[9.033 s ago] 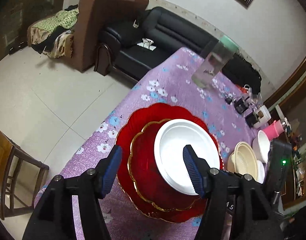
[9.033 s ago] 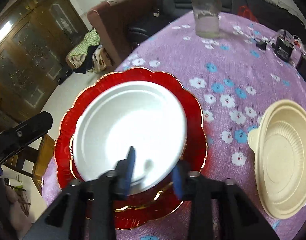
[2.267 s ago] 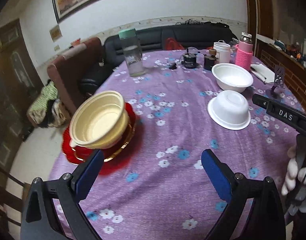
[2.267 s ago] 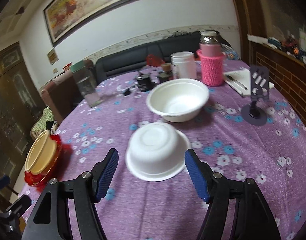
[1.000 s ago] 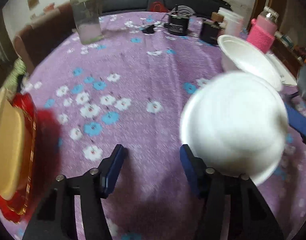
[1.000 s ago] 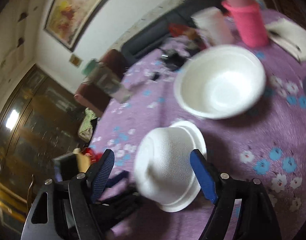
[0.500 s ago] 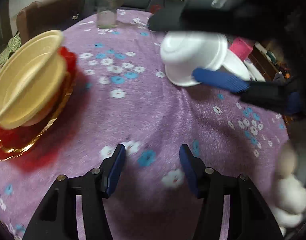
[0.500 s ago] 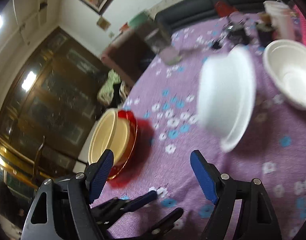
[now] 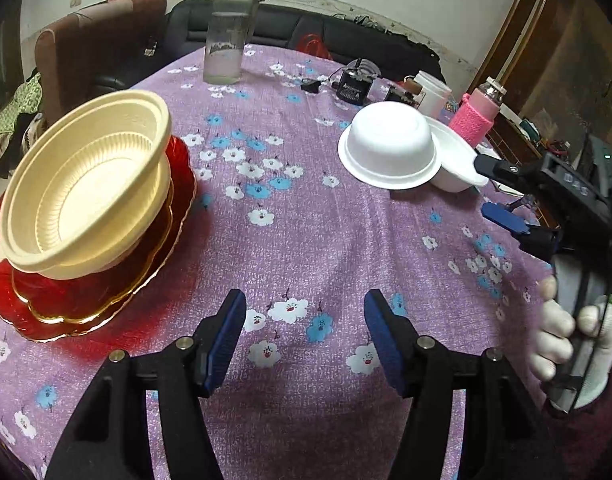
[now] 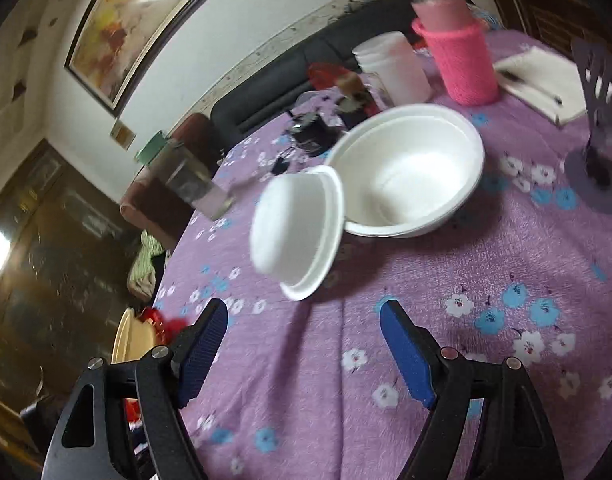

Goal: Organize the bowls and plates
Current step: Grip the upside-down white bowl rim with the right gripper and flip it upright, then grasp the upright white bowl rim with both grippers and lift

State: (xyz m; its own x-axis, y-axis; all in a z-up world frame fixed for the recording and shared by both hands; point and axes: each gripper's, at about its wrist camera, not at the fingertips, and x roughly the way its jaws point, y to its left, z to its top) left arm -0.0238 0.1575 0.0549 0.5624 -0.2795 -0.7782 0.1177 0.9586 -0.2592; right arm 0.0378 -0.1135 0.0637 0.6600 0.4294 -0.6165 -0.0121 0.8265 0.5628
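upturned bowl, seemingly touching upright bowl

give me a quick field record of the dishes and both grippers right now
stack: cream ribbed plastic bowl on red gold-rimmed plates
loose: white foam bowl upside down, rim over upright white foam bowl
surface: purple floral tablecloth
left gripper: jaws just opening, nothing between
right gripper: open, empty
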